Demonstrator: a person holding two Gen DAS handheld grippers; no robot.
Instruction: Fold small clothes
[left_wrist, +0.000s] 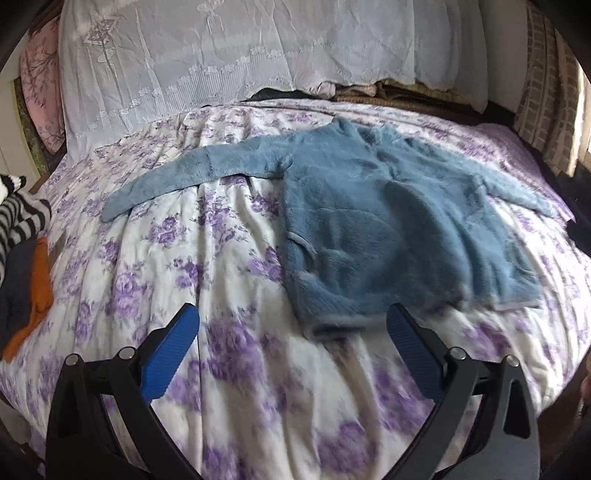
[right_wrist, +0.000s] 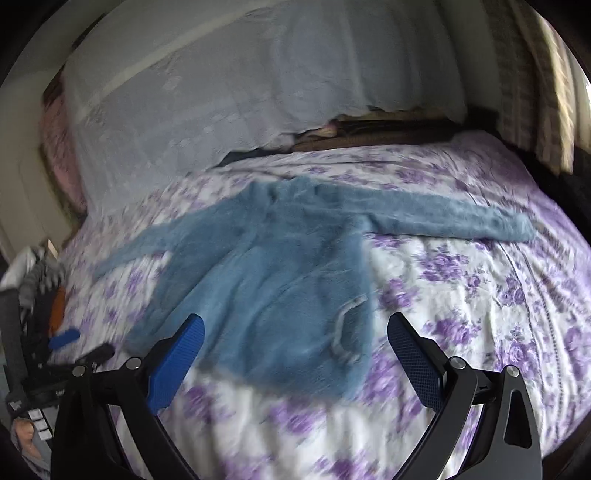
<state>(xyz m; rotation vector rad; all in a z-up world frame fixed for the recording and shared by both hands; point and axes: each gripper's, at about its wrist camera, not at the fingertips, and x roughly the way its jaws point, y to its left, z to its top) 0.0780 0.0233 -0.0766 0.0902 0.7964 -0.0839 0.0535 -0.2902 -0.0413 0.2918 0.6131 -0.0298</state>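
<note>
Left wrist view: my left hand-held gripper hangs released near the hem of the fluffy blue sweater, spread flat on the purple-flowered bed quilt. I'd pinch the long sleeve first.

Right wrist view: right hand-held gripper gapes, empty, over the hem; grab the far sleeve low.

Fuzzy matt plush sweater on smooth printed cotton-like bedspread (creased, floral)

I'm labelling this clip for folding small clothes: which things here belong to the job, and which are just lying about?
Job:
blue fuzzy sweater, spread flat
left gripper, open
right gripper, open

Lying about:
striped garment
orange cloth
white lace cover
floral bedspread, just the work surface
</note>
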